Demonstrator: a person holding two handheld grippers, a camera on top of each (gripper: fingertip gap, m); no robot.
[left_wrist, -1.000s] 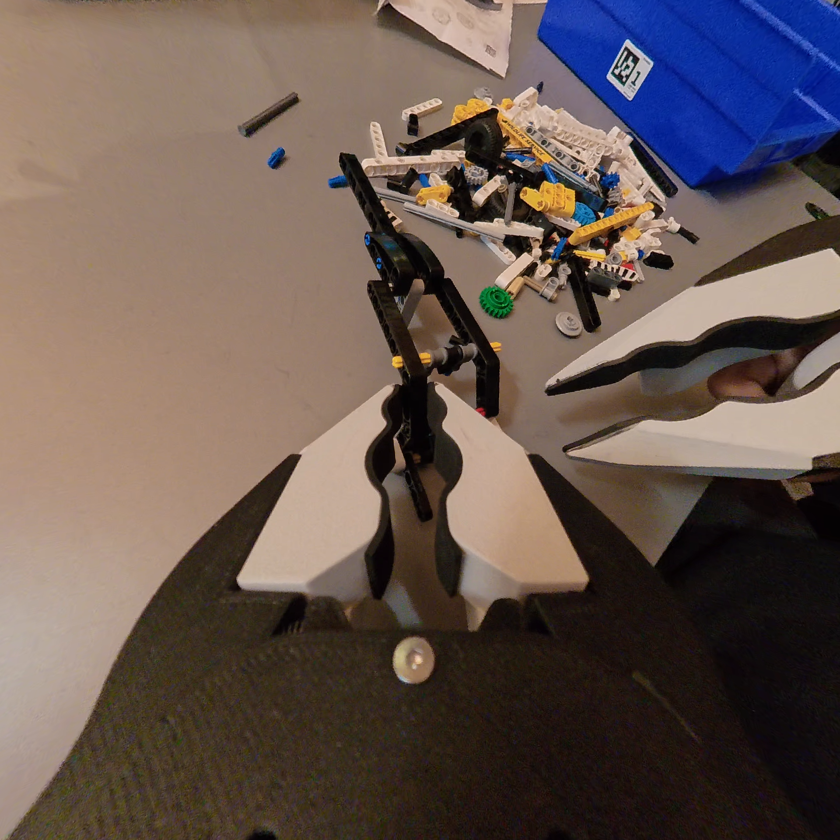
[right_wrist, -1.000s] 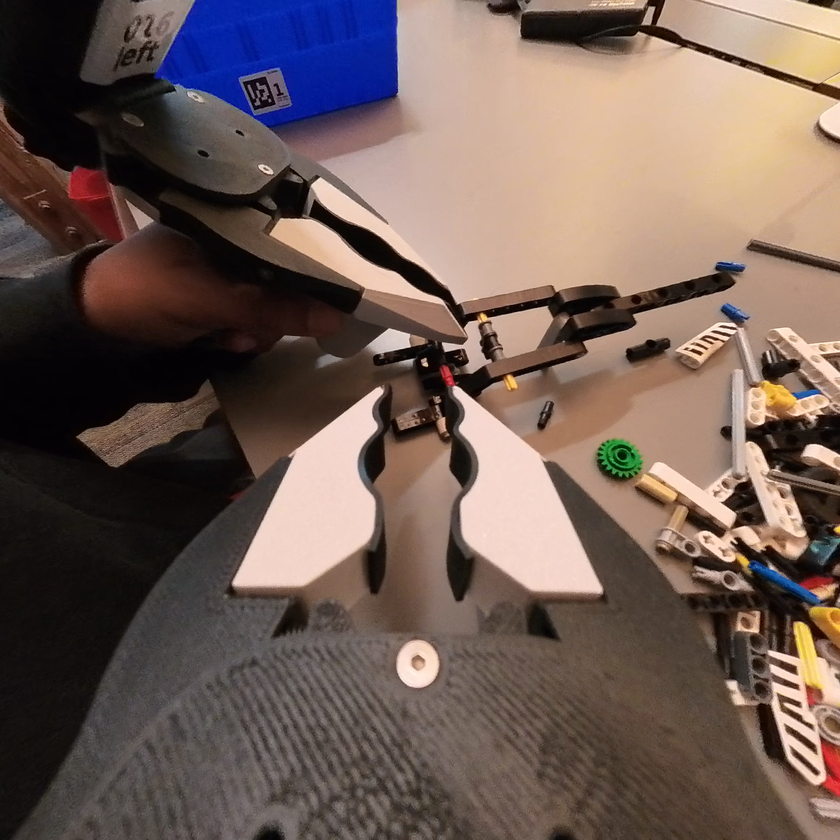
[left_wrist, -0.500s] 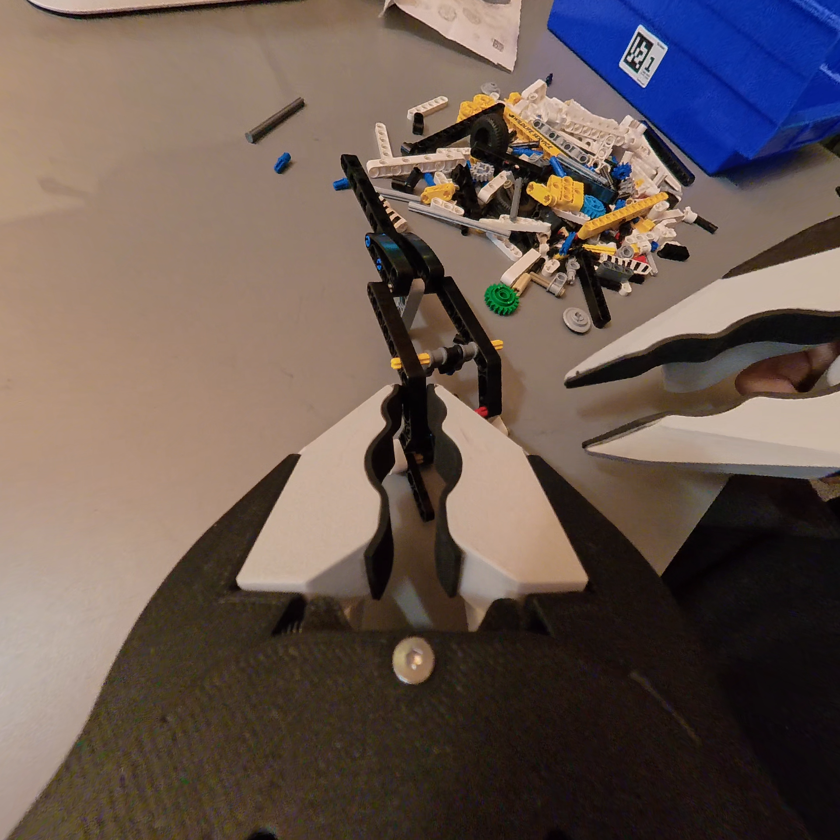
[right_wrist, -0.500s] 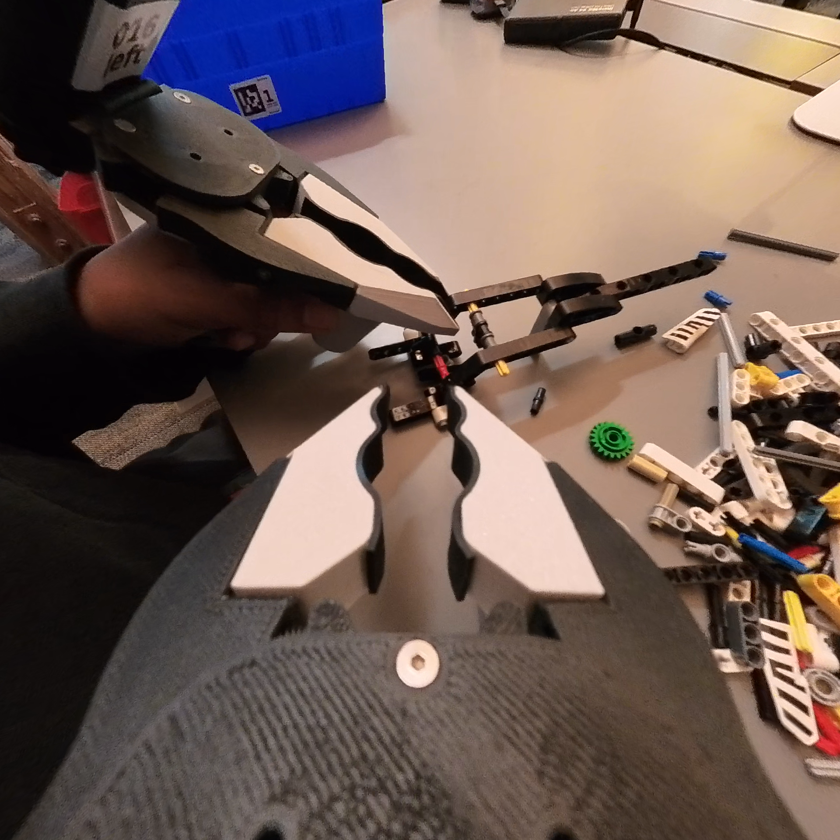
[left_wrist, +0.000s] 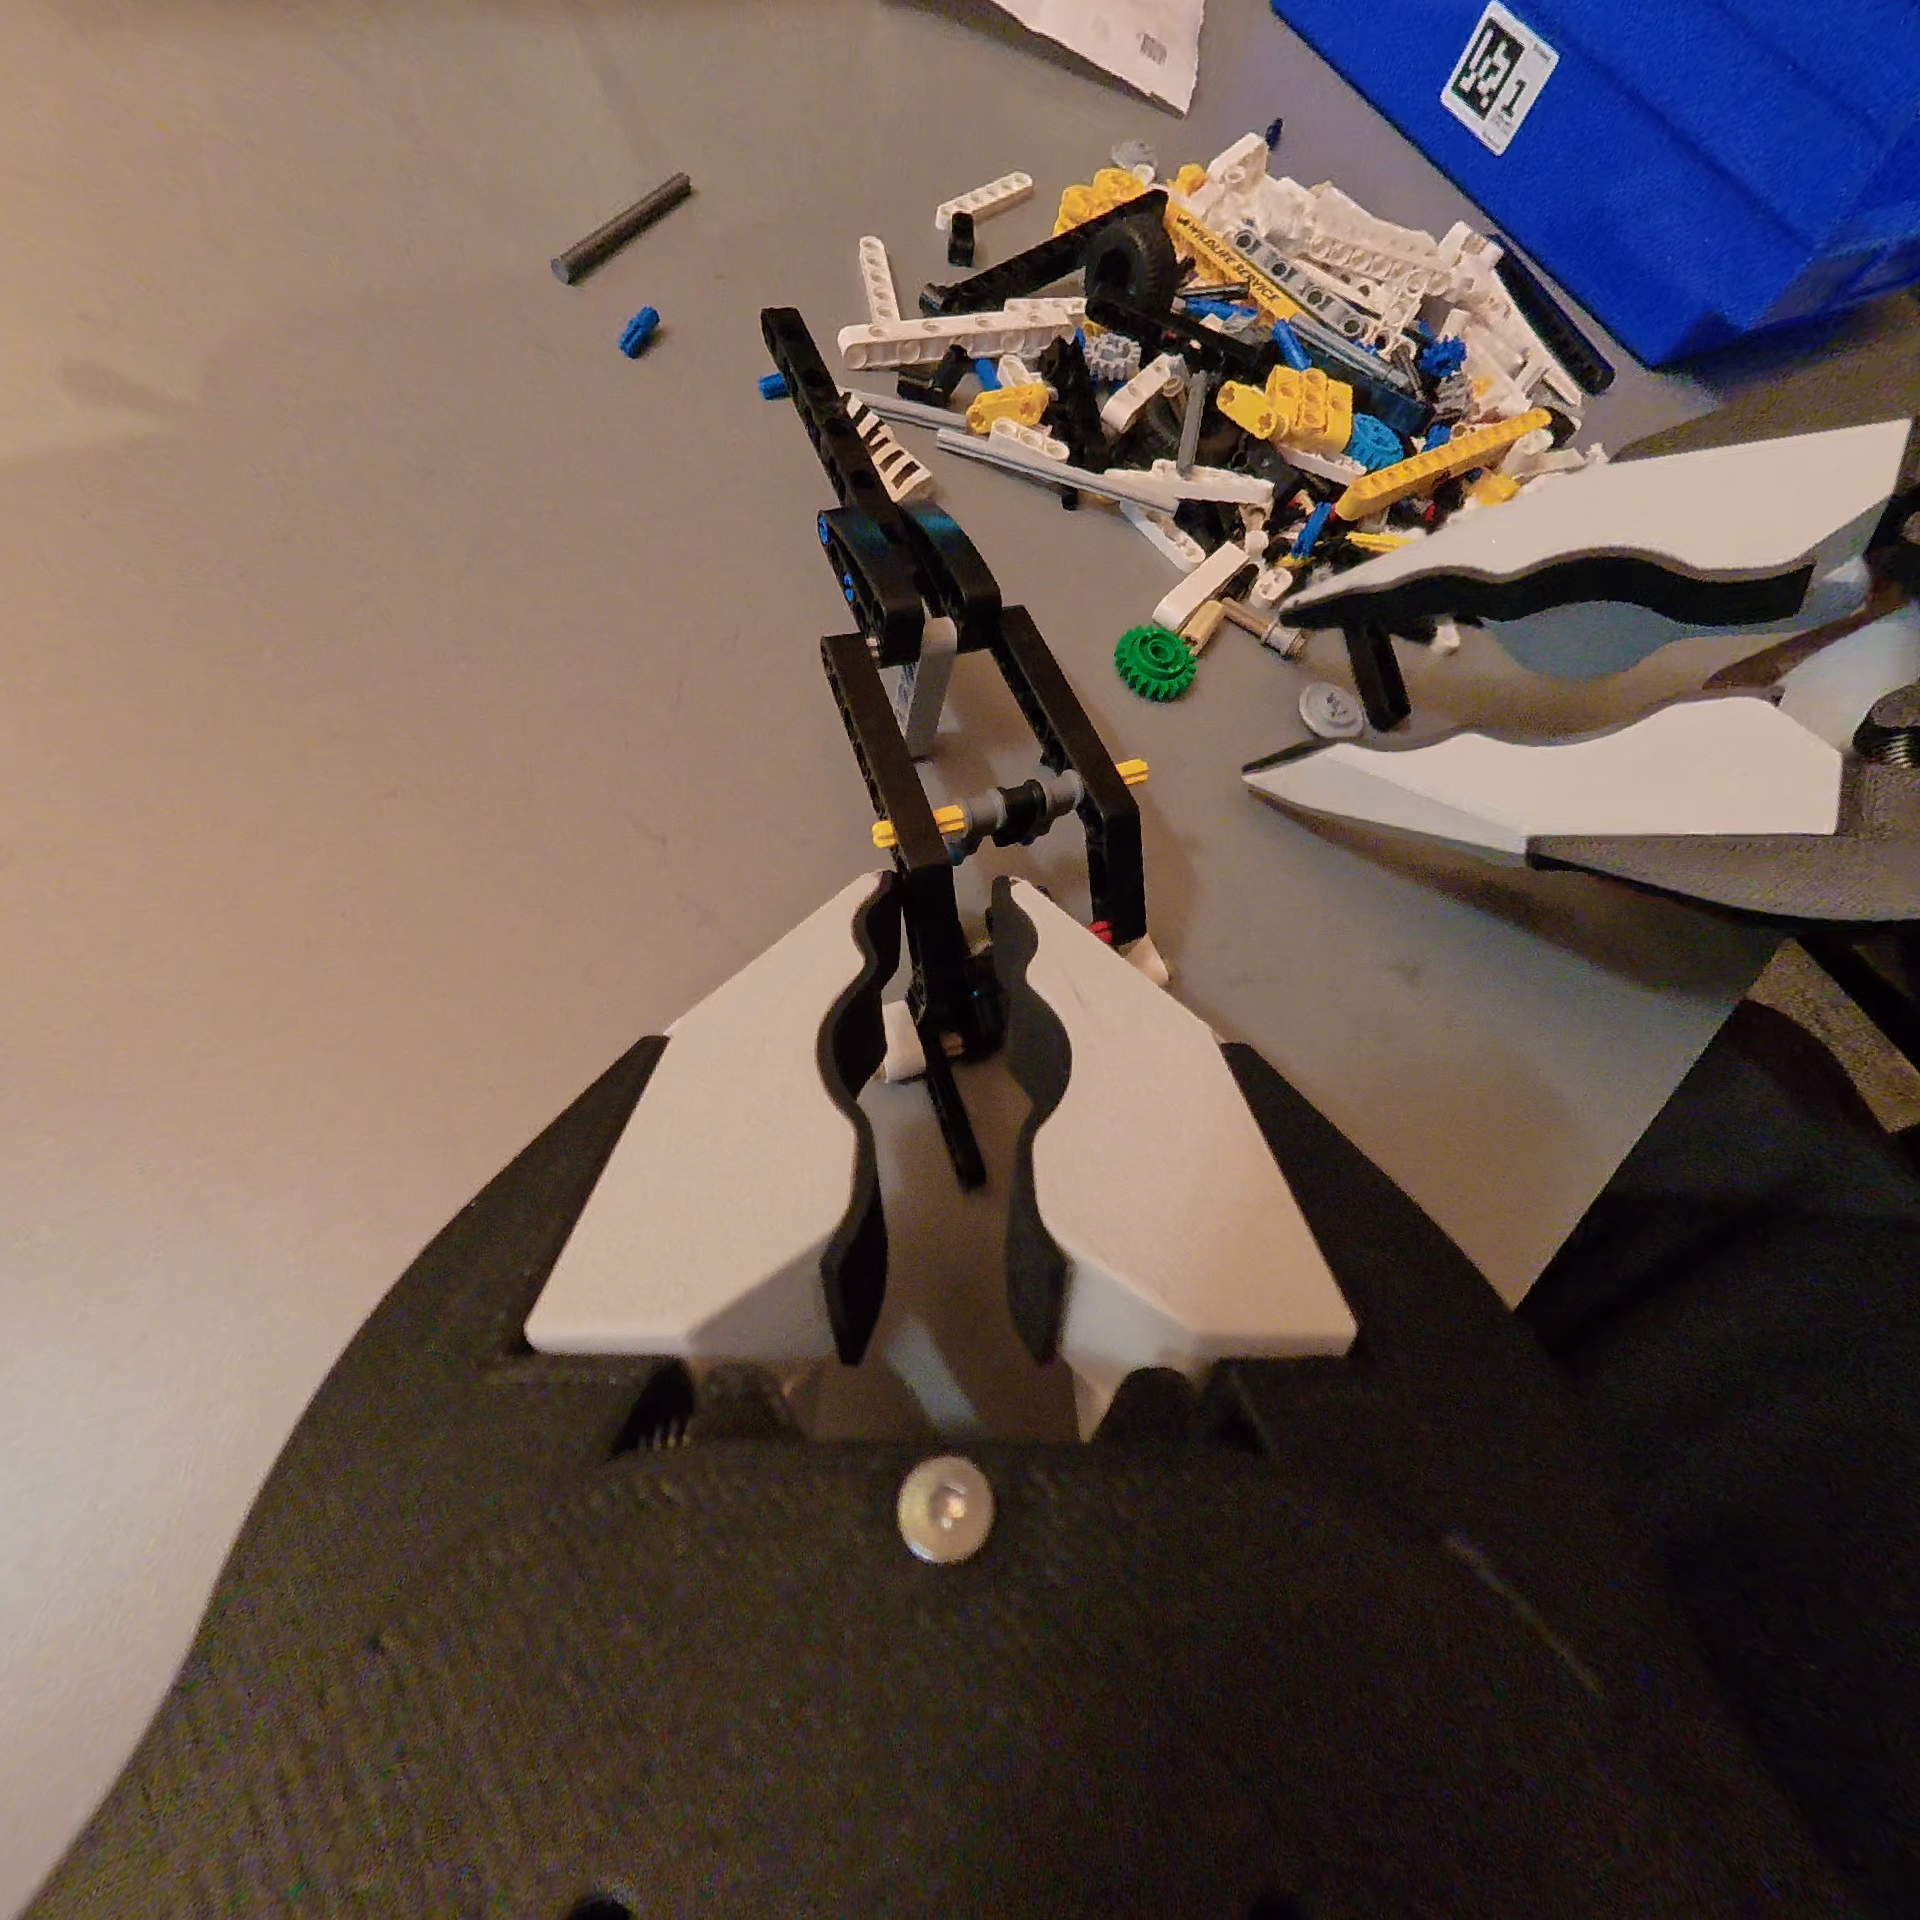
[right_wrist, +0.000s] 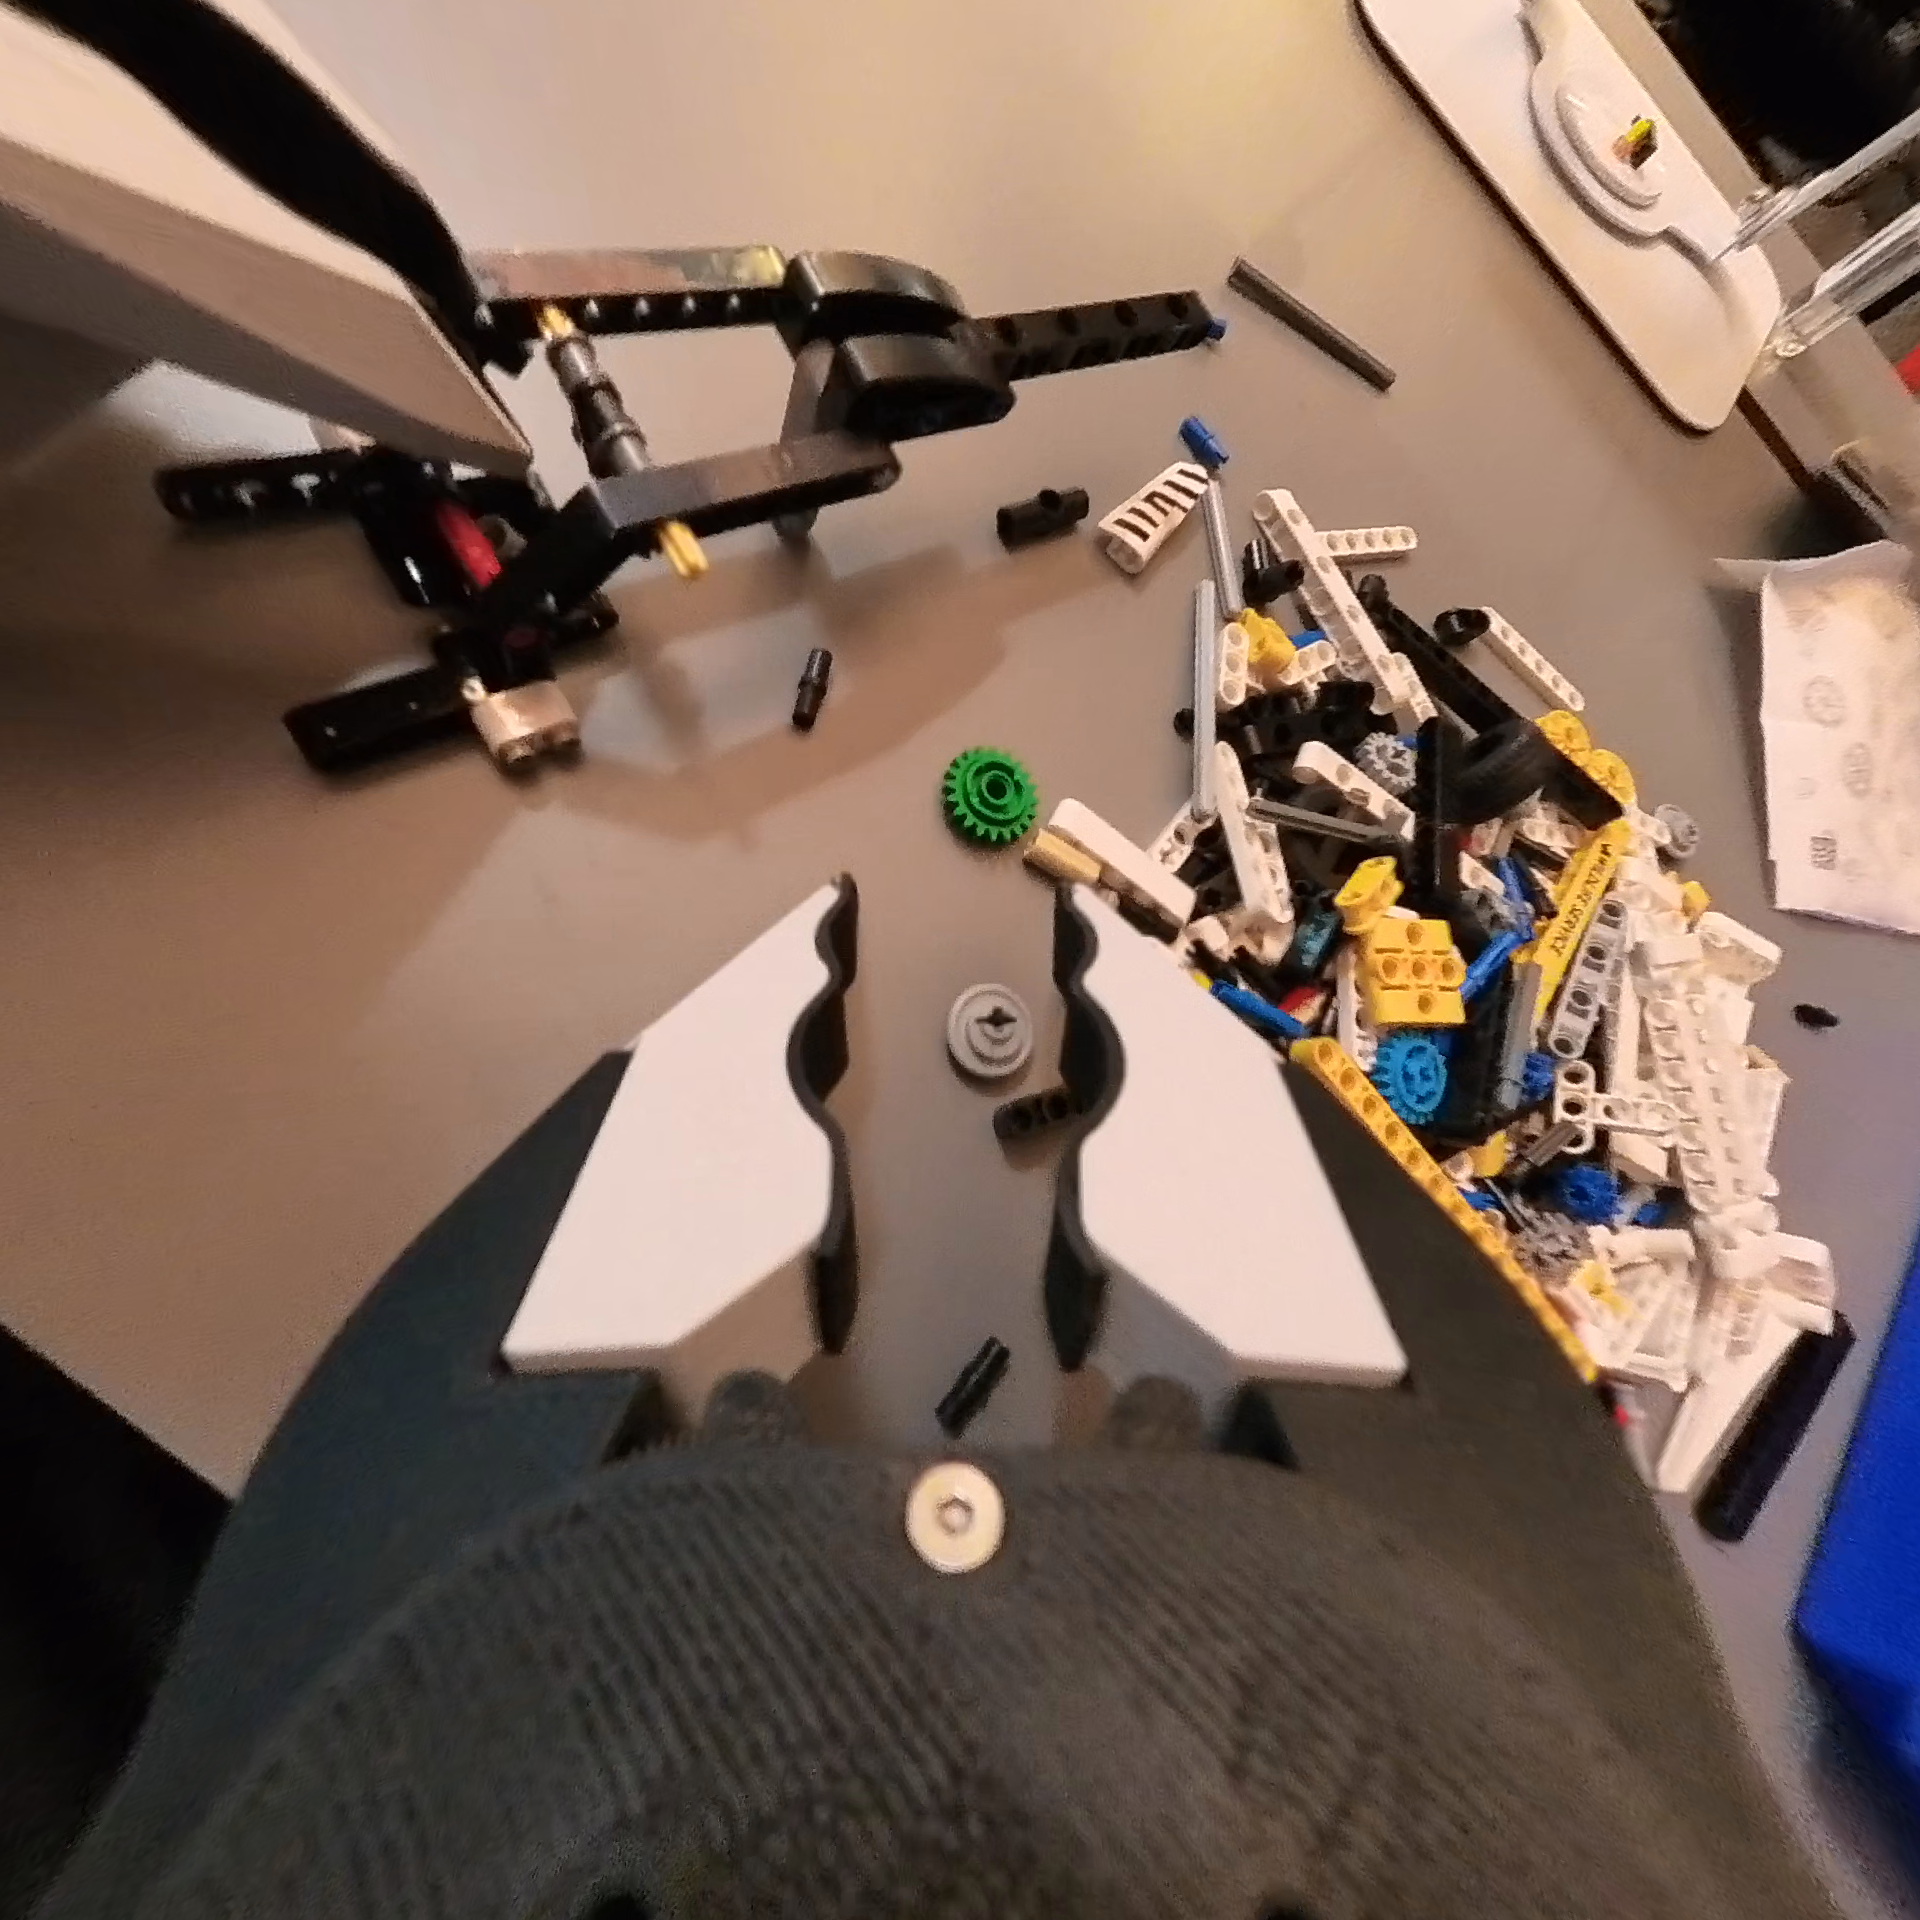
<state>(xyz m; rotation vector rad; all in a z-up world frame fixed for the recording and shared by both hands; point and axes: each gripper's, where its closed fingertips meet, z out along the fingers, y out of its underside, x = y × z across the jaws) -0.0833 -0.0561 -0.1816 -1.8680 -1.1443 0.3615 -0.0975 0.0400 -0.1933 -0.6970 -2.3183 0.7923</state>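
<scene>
Straddling the near beam of a black brick frame (left_wrist: 940, 790), the left gripper (left_wrist: 940, 894) has its jaws slightly apart; the right pad shows a gap, so it is not clamped. To the right, the right gripper (right_wrist: 956, 904) stands open over a grey disc (right_wrist: 989, 1034), a green gear (right_wrist: 992, 792) just ahead, the brick pile (right_wrist: 1475, 935) beside its right finger.

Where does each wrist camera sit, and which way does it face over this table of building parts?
Left wrist view: behind the left gripper, looking forward and down along its fingers at the black frame, one beam between them; its black body fills the bottom, and the right gripper enters from the right.
Right wrist view: behind the right gripper, looking steeply down at the table, fingers apart over a grey round piece; the left gripper's fingers show top left.
Shared: black frame, green gear, parts pile, blue bin.
</scene>
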